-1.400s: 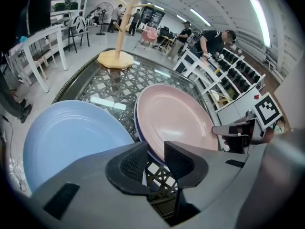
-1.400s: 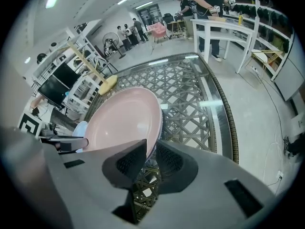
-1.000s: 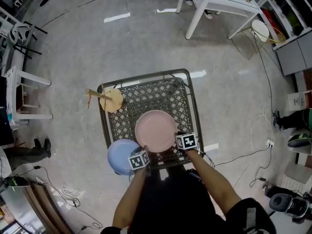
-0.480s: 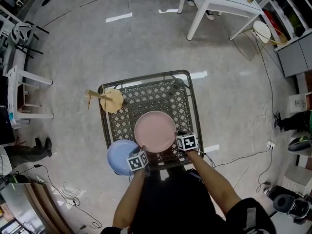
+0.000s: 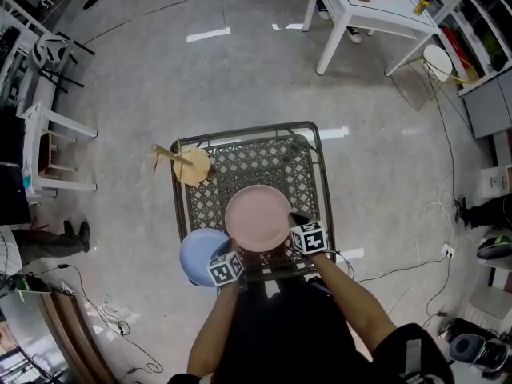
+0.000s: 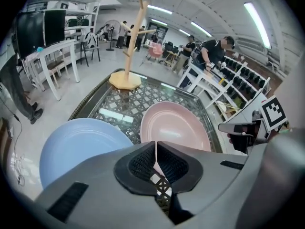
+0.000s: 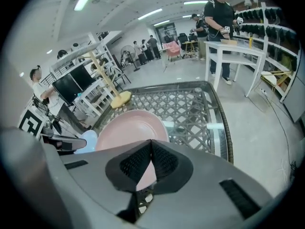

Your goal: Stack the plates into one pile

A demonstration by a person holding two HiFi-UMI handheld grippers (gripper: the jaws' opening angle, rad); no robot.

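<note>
Left tool (image 6: 156, 149): jaws have just been closing, now clenched on the pink plate's (image 5: 258, 217) near rim.
Right tool (image 7: 151, 149): also just closing, clamped on the same rim.
Pink plate: gripped by 2 tools above the counter (image 5: 256, 160), just beside the blue plate (image 5: 200, 256).
Meaning: grasp looks secured, so it is likely ready to be carried onto the blue plate.

Grey left tongs (image 6: 156, 162), right tongs (image 7: 150, 162); black ribbed pads (image 6: 140, 166); white marker cubes (image 5: 226, 268); black top (image 5: 272, 330).

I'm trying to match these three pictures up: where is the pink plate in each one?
Head view: pink plate just below centre, on the lattice table's near end.
Left gripper view: centre-right, beside the blue plate.
Right gripper view: left of centre, low.
Shared landmark: the wooden stand at the table's far corner, beyond the plate.
</note>
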